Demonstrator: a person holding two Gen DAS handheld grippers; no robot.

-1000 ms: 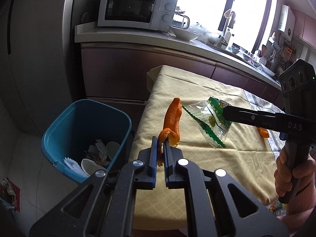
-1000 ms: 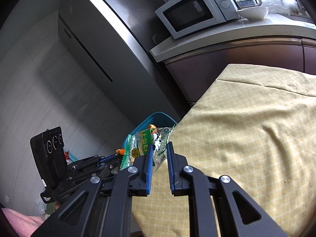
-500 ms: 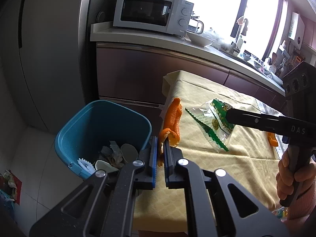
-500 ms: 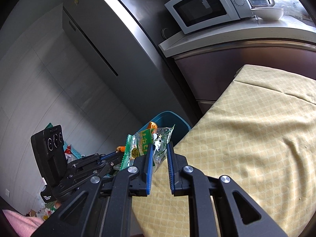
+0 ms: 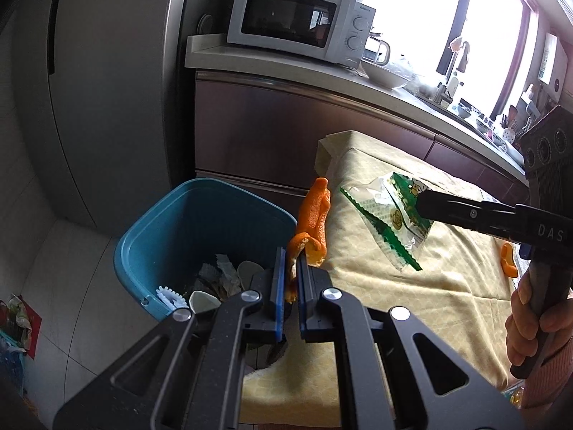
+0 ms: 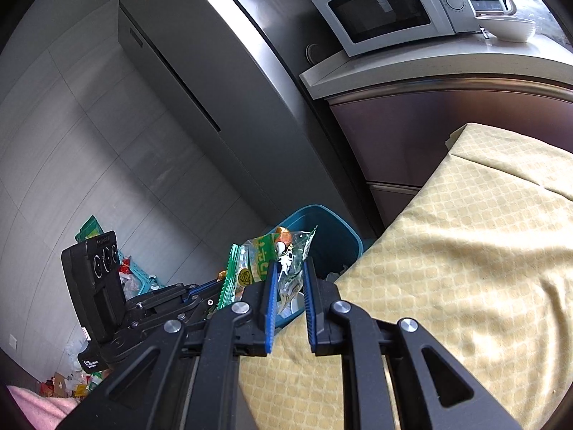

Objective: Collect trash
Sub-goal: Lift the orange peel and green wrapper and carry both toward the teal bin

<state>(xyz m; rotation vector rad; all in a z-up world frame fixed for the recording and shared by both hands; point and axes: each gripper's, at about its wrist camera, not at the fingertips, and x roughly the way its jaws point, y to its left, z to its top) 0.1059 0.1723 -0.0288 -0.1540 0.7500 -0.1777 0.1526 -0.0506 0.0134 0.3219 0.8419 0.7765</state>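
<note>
We grip a curled orange peel [image 5: 311, 222] in the closed left hand-held gripper [image 5: 292, 268] beside the blue trash bin's [image 5: 150, 229] rim, while our right hand-held gripper [image 6: 289, 276] pinches a green-printed clear wrapper [image 6: 258, 261] above the desk [image 6: 465, 251] edge near that bin.

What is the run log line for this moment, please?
left tongs: shut on orange peel | right tongs: shut on snack wrapper | blue bin: nearby, holds trash

White microwave [image 5: 301, 30] on the counter [image 5: 286, 66] — steel fridge [image 5: 107, 82] beside — yellow tablecloth [image 6: 465, 251].
</note>
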